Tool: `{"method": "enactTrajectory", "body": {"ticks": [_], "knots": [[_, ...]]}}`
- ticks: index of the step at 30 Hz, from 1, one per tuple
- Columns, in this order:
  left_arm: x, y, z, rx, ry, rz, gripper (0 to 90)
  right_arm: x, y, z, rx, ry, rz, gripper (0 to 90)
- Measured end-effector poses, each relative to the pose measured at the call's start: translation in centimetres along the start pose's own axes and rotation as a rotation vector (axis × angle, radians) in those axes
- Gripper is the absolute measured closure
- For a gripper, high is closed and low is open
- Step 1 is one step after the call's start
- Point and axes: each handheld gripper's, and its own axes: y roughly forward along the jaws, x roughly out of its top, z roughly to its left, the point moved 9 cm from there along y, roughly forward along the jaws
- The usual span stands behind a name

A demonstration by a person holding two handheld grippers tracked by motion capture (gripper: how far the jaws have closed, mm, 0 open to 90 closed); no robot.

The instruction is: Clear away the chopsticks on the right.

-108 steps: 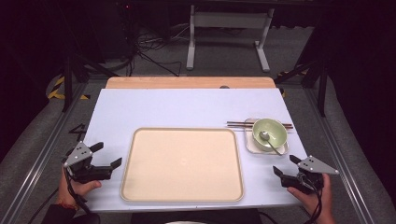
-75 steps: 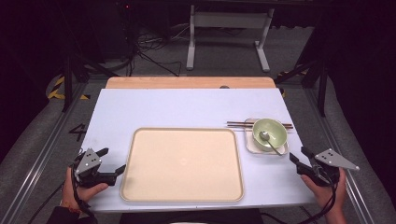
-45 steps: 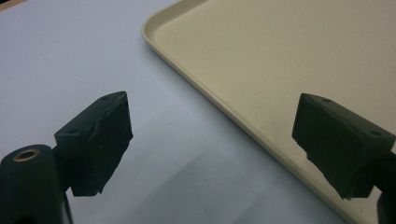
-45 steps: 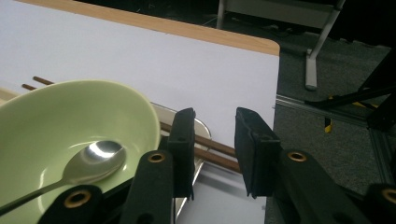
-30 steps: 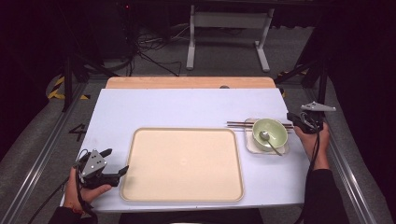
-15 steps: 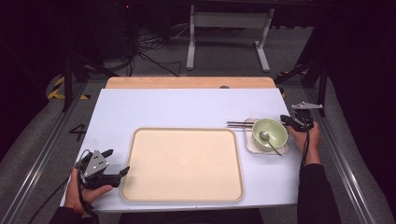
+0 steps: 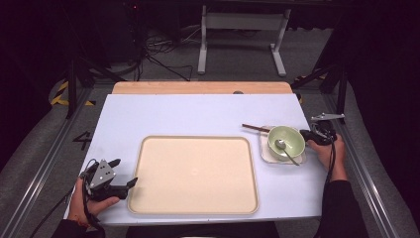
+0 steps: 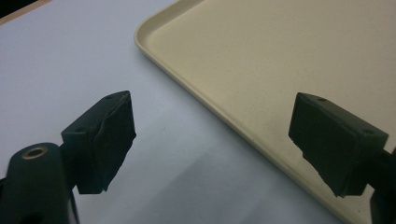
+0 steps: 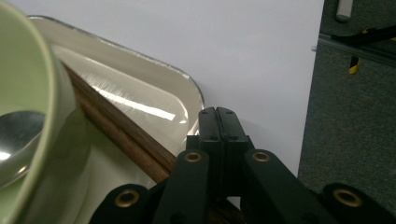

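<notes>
A large beige tray lies on the white table. My left gripper rests open at the tray's near-left corner; in the left gripper view its jaws straddle the tray's rim with nothing between them. To the tray's right, a green bowl holding a metal spoon sits on a small plate, with brown chopsticks under the bowl. My right gripper is shut at the plate's right edge. Its joined tips lie over the plate's corner, above the chopsticks.
A wooden strip runs along the table's far edge. Metal rails flank both sides, with grey floor beyond. A table frame and cables stand in the dark behind.
My right gripper has moved from the table's near-right corner forward and in to the plate's right edge beside the bowl. The left gripper shifted slightly toward the near edge.
</notes>
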Motion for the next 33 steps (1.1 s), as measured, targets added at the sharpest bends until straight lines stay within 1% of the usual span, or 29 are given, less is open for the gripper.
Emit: {"method": "enactTrajectory", "body": {"ticks": [2, 4, 8, 11, 12, 13, 15, 18, 20, 23, 24, 25, 28, 30, 31, 33], "knots": [[0.1, 0.0, -0.1, 0.003, 0.005, 0.002, 15.5, -0.4, -0.4, 0.2, 0.008, -0.002, 0.005, 90.0], [0.1, -0.1, -0.2, -0.001, 0.010, 0.001, 15.4, -0.8, -0.7, 0.4, 0.006, -0.012, 0.007, 90.0], [0.1, 0.0, -0.2, -0.006, 0.006, 0.002, 15.2, -1.4, -1.2, 0.8, 0.011, -0.009, 0.009, 90.0], [0.1, 0.0, -0.3, -0.006, 0.007, 0.004, 15.2, -1.5, -1.7, 1.0, 0.028, -0.009, -0.003, 90.0], [0.1, 0.0, -0.3, -0.008, 0.008, 0.004, 15.2, -1.5, -1.7, 1.0, 0.028, -0.009, -0.003, 90.0], [0.1, 0.0, -0.3, -0.009, 0.007, 0.006, 15.2, -1.8, -2.0, 1.2, 0.030, -0.019, 0.003, 90.0], [0.1, 0.1, -0.5, -0.015, 0.009, 0.008, 15.2, -2.0, -2.1, 1.3, 0.033, -0.019, 0.005, 90.0], [0.1, 0.1, -0.5, -0.015, 0.011, 0.011, 15.2, -2.3, -2.4, 1.4, 0.048, -0.017, 0.002, 90.0], [0.1, 0.2, -0.5, -0.015, 0.010, 0.011, 15.2, -2.5, -2.5, 1.3, 0.048, -0.012, 0.000, 87.2], [0.1, 0.2, -0.5, -0.015, 0.009, 0.013, 15.2, -2.4, -2.8, 1.0, 0.048, -0.005, -0.013, 86.8], [0.1, 0.2, -0.5, -0.017, 0.011, 0.015, 15.2, -2.3, -3.1, 0.8, 0.049, 0.002, -0.033, 84.9], [0.1, 0.2, -0.5, -0.017, 0.011, 0.015, 15.2, -2.3, -3.1, 0.8, 0.049, 0.002, -0.033, 84.9], [0.0, 0.2, -0.5, -0.016, 0.012, 0.017, 15.2, -1.9, -4.1, 1.1, 0.091, 0.010, -0.084, 82.7], [0.0, 0.2, -0.5, -0.016, 0.012, 0.018, 15.1, -1.9, -4.3, 1.3, 0.112, 0.016, -0.088, 79.8], [0.0, 0.2, -0.5, -0.016, 0.012, 0.018, 15.1, -1.9, -4.3, 1.3, 0.112, 0.016, -0.088, 79.8], [0.0, 0.2, -0.5, -0.016, 0.014, 0.020, 15.1, -2.0, -4.4, 1.5, 0.131, 0.014, -0.086, 78.7]]}}
